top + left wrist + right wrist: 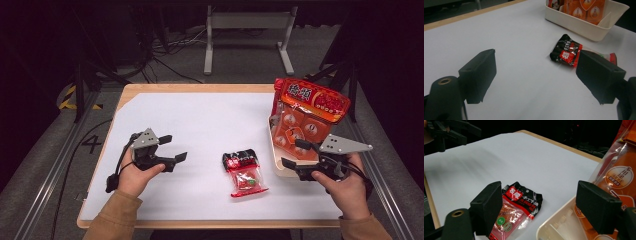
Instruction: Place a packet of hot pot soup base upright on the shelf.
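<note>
A small red and black snack packet (243,172) lies flat on the white table sheet, near the front middle. It also shows in the left gripper view as the packet (565,51) beyond the right jaw, and in the right gripper view as the packet (517,206) beside the left jaw. My left gripper (173,148) hovers open to the packet's left, holding nothing. My right gripper (294,154) stands open at the front edge of a cream tray (278,167), also holding nothing. A large orange bag (307,115) of sachets stands in the tray.
The cream tray (584,27) sits at the table's right edge, with orange sachets (617,182) inside. The white sheet (200,125) covers most of the wooden table. A metal stand (247,30) and cables lie on the floor beyond the far edge.
</note>
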Available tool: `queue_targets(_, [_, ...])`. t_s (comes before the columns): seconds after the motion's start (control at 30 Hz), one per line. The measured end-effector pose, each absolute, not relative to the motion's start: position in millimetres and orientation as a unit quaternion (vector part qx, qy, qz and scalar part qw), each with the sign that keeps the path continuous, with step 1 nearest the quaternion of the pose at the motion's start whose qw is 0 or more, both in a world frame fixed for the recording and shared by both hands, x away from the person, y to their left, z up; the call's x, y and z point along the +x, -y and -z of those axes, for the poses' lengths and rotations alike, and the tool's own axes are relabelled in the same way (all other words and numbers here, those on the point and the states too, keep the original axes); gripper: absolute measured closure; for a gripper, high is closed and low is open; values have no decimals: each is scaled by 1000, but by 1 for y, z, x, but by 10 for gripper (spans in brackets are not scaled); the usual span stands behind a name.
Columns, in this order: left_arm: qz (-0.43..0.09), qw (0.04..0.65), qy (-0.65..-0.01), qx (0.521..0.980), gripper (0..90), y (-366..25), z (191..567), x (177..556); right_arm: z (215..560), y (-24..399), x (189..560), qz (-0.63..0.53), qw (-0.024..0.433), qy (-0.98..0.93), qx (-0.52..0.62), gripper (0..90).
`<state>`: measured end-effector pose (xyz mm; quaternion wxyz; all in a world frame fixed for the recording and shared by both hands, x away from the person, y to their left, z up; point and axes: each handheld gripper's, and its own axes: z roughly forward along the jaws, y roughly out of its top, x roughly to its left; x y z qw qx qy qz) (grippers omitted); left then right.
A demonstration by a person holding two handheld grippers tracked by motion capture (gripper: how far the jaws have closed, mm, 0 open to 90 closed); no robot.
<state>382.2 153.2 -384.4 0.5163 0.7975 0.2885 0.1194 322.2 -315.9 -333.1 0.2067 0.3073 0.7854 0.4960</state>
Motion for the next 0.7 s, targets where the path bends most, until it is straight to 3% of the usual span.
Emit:
queue_targets(0.47, [-97,518,-273,804,217,-108,390,390,333,309,318,-500,210,-790,286,221])
queue_targets(0.7, [-57,533,-278,797,222,-89,397,403,333,310,318,-501,211,-790,284,221])
